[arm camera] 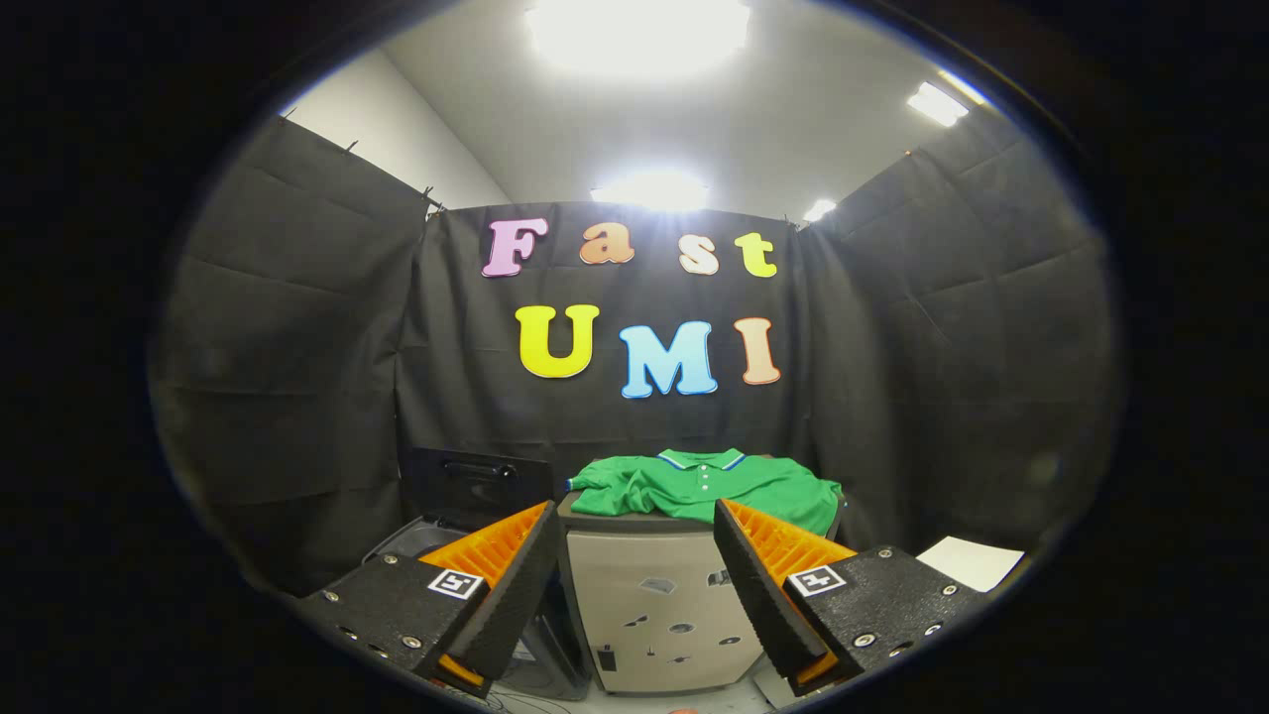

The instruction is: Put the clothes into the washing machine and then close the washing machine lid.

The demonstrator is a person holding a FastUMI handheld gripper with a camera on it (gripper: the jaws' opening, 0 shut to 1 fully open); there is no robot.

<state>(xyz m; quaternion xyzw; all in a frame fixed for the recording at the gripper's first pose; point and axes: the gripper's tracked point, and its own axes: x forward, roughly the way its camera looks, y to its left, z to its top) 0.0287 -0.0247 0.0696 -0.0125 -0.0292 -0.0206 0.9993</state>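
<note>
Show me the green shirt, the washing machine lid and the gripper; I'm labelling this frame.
green shirt point(694, 486): gripper view, chest below collar.
washing machine lid point(481, 483): gripper view, raised panel's middle.
gripper point(634, 585): gripper view, open gap between fingertips.

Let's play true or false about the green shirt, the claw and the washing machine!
1. The green shirt lies on top of a beige cabinet. True.
2. The claw squeezes the shirt. False: its fingers stand open, holding nothing, with the shirt beyond them.
3. The washing machine has its lid raised. True.
4. The shirt is inside the washing machine. False: it is on the cabinet, beside the machine.
</note>
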